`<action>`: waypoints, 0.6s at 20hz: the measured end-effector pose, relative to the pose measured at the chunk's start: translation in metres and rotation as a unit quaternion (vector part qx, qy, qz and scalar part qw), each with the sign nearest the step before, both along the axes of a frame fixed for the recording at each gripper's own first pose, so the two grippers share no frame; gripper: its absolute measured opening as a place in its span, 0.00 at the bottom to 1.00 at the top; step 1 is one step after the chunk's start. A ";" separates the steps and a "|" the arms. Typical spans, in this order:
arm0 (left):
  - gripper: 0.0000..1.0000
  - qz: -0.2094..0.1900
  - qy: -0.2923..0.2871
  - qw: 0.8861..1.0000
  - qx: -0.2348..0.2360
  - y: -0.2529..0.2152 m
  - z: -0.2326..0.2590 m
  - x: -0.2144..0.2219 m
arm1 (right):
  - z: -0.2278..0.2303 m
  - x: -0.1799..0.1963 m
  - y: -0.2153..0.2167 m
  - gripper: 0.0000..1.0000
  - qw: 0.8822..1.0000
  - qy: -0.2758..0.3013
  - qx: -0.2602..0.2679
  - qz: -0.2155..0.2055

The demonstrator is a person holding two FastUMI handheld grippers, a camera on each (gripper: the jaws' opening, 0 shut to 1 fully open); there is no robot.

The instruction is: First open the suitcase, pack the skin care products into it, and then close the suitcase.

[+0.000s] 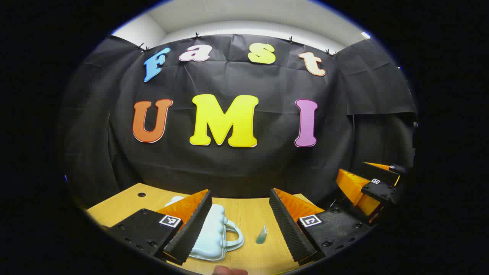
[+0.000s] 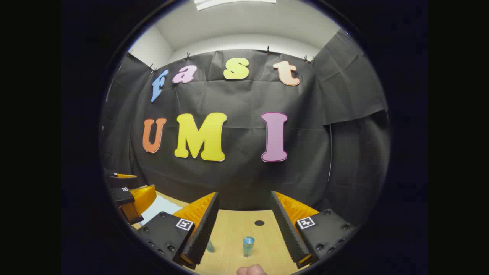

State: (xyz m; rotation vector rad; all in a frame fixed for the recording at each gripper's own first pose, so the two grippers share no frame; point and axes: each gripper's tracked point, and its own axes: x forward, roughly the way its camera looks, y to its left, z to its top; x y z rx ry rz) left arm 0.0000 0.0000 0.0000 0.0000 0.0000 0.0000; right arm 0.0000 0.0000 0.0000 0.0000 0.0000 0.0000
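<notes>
A small pale blue suitcase point(image 1: 214, 233) lies shut on the wooden table point(image 1: 248, 214), its handle point(image 1: 236, 233) pointing right. My left gripper point(image 1: 240, 195) hovers open above it, and its left finger hides part of the case. A small teal tube point(image 1: 261, 234) stands just right of the handle. My right gripper point(image 2: 244, 196) is open over the table, with a little bottle with a blue cap point(image 2: 248, 246) standing between its fingers. The tube point(image 2: 210, 246) peeks out beside its left finger. The suitcase point(image 2: 158, 208) lies farther to the left.
The right gripper point(image 1: 363, 179) hangs at the right edge of the left gripper view, and the left gripper point(image 2: 130, 194) at the left edge of the right gripper view. The table has round holes point(image 1: 141, 194) point(image 2: 259, 222). A fingertip point(image 2: 250, 270) shows at the bottom. Black cloth walls the back.
</notes>
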 end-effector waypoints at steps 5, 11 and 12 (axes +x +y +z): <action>0.96 -0.004 -0.005 1.000 0.005 0.000 0.001 0.003 | -0.003 0.001 -0.002 0.79 1.000 0.010 0.009 -0.008; 0.96 -0.012 -0.016 1.000 0.010 -0.002 0.006 0.001 | -0.003 0.000 0.001 0.79 1.000 0.013 0.009 -0.010; 0.96 -0.012 -0.020 1.000 0.011 -0.002 0.008 0.002 | -0.003 -0.001 0.001 0.80 1.000 0.011 0.008 -0.012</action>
